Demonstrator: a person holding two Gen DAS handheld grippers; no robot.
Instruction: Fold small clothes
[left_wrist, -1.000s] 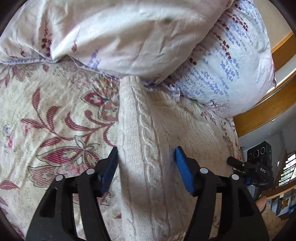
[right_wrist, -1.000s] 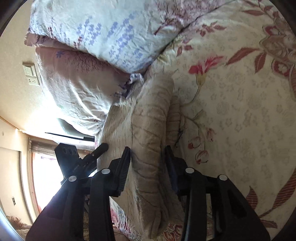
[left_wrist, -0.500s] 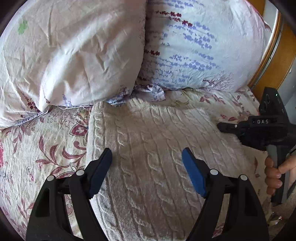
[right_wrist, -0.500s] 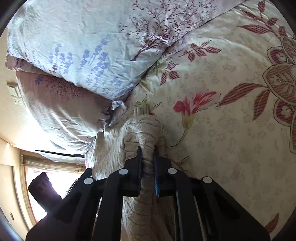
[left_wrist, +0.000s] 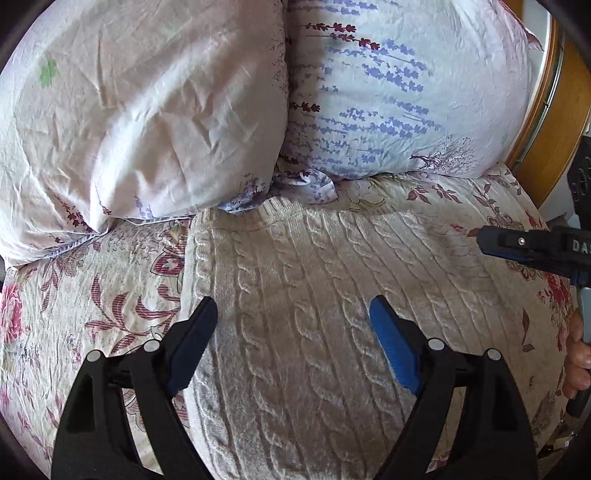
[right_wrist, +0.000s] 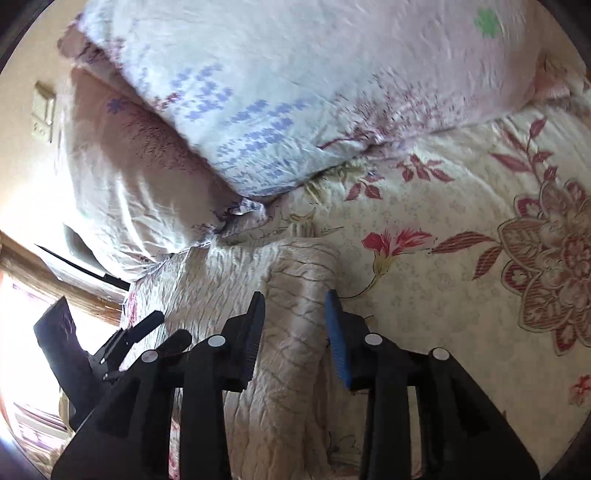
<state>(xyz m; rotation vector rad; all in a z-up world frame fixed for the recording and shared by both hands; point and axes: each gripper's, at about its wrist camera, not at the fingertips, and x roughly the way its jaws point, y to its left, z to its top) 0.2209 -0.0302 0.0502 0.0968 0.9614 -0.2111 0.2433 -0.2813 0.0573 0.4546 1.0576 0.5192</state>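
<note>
A cream cable-knit sweater (left_wrist: 325, 295) lies flat on the floral bedspread (left_wrist: 92, 314), its far edge at the pillows. My left gripper (left_wrist: 293, 317) is open above the sweater's middle, holding nothing. My right gripper (right_wrist: 295, 314) is open, its jaws on either side of a raised fold at the sweater's edge (right_wrist: 299, 295) without gripping it. In the left wrist view the right gripper (left_wrist: 517, 247) shows at the sweater's right edge. In the right wrist view the left gripper (right_wrist: 122, 339) shows at the lower left.
Two pillows (left_wrist: 147, 110) (left_wrist: 399, 92) lean at the head of the bed just past the sweater. A wooden headboard (left_wrist: 554, 110) is at the far right. A wall switch (right_wrist: 44, 107) shows on the wall. Bare bedspread (right_wrist: 480, 258) spreads to the right.
My right gripper was shut on the sweater's edge fold half a second ago and has now opened and let it go. My left gripper has drawn back and up, so more sweater shows.
</note>
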